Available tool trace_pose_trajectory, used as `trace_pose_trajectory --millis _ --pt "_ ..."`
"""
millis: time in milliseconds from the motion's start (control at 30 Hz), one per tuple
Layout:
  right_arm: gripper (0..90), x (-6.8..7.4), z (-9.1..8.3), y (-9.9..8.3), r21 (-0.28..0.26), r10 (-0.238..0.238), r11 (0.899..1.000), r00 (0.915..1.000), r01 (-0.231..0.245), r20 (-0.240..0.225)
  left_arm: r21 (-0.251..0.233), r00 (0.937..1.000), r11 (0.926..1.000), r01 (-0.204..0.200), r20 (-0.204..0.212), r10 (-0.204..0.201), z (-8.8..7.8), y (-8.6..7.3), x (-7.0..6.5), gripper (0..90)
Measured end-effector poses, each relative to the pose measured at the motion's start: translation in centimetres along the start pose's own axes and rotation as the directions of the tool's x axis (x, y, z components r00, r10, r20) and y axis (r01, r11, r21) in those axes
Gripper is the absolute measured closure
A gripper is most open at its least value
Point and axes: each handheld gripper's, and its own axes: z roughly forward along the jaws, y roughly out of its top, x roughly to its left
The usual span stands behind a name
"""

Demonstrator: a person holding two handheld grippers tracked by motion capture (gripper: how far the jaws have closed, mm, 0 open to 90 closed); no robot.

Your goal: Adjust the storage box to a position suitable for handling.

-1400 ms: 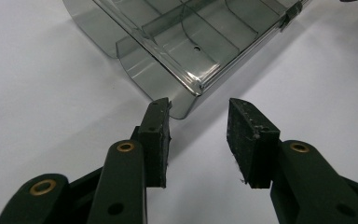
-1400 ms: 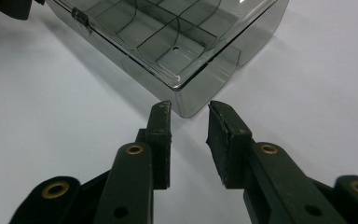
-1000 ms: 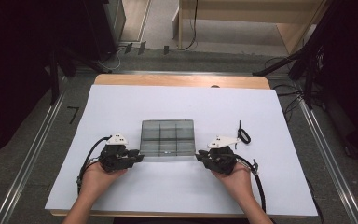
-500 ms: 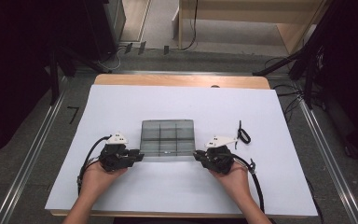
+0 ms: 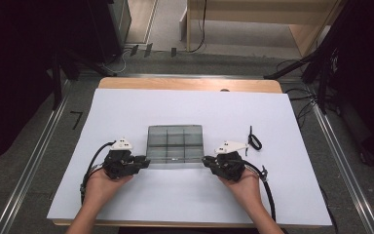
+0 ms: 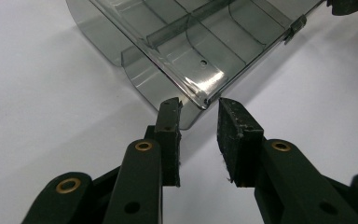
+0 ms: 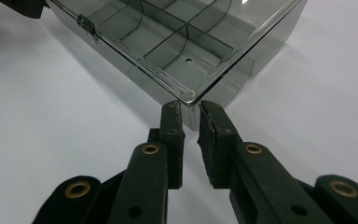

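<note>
There are 2 tools, 1 clear box and 1 small black loop on the counter. The left tool [image 5: 143,163] and the right tool [image 5: 207,162] face each other from opposite sides, each carried in 1 hand, and the smoky transparent box [image 5: 175,144] lies between them, its near corners at their tips. In the left gripper view the left tool [image 6: 199,109] has its 2 jaws drawn in as far as they go, with the box's [image 6: 186,51] near corner rim sitting in the narrow gap between the pads; whether the pads actually press the rim I cannot tell. In the right gripper view the right tool [image 7: 191,109] is likewise closed to a slit, with the corner of the box [image 7: 168,42] just ahead of its tips, seemingly not clamped. The black loop [image 5: 254,141] lies just beyond the right tool, on its outer side. The counter [image 5: 126,107] is wooden, covered by a white sheet, standing on a grey floor with metal rails either side and dark equipment around. The box is shallow, grey-tinted, with a lid, a small front latch and 6 compartments in 2 rows of 3.
</note>
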Motion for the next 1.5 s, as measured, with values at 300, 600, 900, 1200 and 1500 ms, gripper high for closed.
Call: trace_pose_trajectory --millis 300,600,900,1200,1500 --pt "81.0 0.2 -0.2 0.2 -0.012 0.003 1.000 1.0000 -0.003 0.003 -0.005 1.0000 1.0000 0.005 -0.005 -0.005 -0.3 0.2 -0.1 71.6" --pt "81.2 0.3 -0.3 0.3 -0.017 -0.003 1.000 1.0000 0.003 0.006 -0.010 1.0000 0.9999 0.005 -0.008 -0.005 -0.3 0.2 -0.1 71.6" --pt "81.2 0.3 -0.4 0.4 -0.025 -0.002 1.000 1.0000 0.002 0.003 -0.024 0.9999 0.9997 -0.001 -0.013 0.001 -0.5 0.3 -0.2 71.3" --pt "81.2 0.5 -0.4 0.6 -0.043 -0.011 0.999 0.9999 0.011 0.006 -0.045 0.9996 0.9989 -0.011 -0.025 0.010 -0.8 0.7 -0.5 70.8" --pt "78.5 0.6 -0.5 1.0 -0.046 -0.007 0.999 1.0000 0.007 0.001 -0.066 0.9997 0.9978 0.008 -0.023 -0.009 -1.0 0.8 -0.6 68.7"
